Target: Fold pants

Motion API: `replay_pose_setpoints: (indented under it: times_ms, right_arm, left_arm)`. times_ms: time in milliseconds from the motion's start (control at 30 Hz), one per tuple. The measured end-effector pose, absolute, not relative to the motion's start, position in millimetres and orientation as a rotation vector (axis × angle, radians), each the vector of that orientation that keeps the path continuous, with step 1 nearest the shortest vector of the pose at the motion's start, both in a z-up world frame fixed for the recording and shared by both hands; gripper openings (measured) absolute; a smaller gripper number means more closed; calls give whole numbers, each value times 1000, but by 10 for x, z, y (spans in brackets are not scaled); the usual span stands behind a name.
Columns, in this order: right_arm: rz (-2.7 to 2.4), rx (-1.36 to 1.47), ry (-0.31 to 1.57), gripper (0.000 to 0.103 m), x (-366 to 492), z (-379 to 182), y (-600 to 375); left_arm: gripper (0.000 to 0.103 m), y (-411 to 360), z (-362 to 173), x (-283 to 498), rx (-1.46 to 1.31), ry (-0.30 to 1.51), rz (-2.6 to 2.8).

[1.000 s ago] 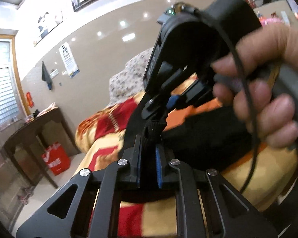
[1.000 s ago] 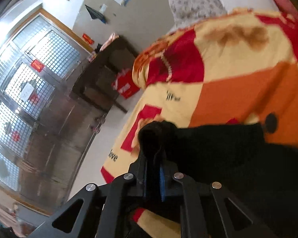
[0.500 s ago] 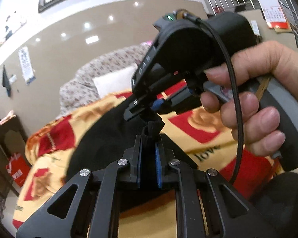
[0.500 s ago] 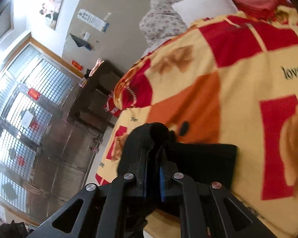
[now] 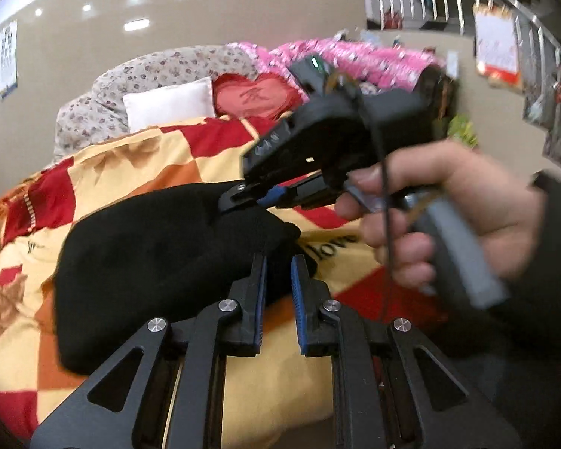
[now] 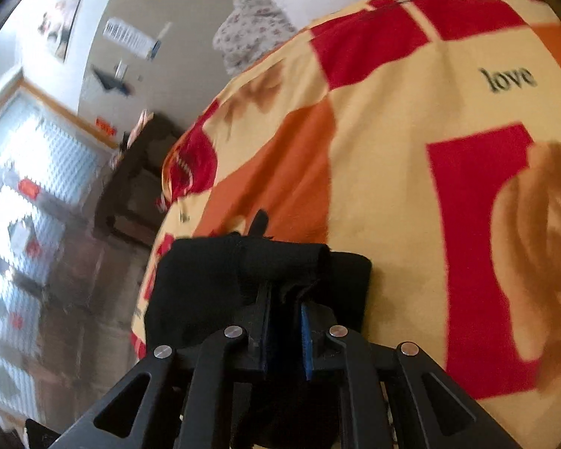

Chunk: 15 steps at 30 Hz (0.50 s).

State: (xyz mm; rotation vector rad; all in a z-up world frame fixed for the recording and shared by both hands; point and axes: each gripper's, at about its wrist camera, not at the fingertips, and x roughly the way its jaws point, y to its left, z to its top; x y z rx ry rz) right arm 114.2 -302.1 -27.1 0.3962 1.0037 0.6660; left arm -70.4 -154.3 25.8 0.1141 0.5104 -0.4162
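The black pants [image 5: 149, 254] lie as a folded bundle on the checked red, orange and yellow blanket [image 5: 168, 157]. My left gripper [image 5: 278, 262] sits low over their right edge, with black cloth pinched between its blue pads at the tips. A person's hand [image 5: 448, 202] holds my right gripper [image 5: 235, 196], whose tips rest on the far edge of the pants. In the right wrist view the right gripper [image 6: 284, 292] is shut on a rolled fold of the pants [image 6: 198, 288], which spread to its left on the blanket [image 6: 392, 149].
A white pillow [image 5: 168, 103], a red heart cushion [image 5: 254, 95] and a pink quilt [image 5: 355, 52] lie at the head of the bed. A dark wooden table [image 6: 138, 172] stands beside the bed's left edge, in front of a grilled window.
Both grippers swung across the bed with the cloth in them. The pants went from hanging stretched to lying doubled over on the blanket. The right gripper came down lower.
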Motion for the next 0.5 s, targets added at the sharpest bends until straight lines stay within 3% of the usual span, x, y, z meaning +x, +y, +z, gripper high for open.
replay_pose_setpoints:
  times_ms: [200,367,500]
  right_arm:
    - [521,300,910,11,961,-66,-3089]
    - [507,100,745,12,450,399,-2910]
    - [712,-46,760,12,66,397,-2499]
  left_arm:
    - [13,-820,374,-987,15,462,-244]
    - [13,-425,211,-779,-122,572,-199]
    - [13,-440,93,-629,-144,616,-245]
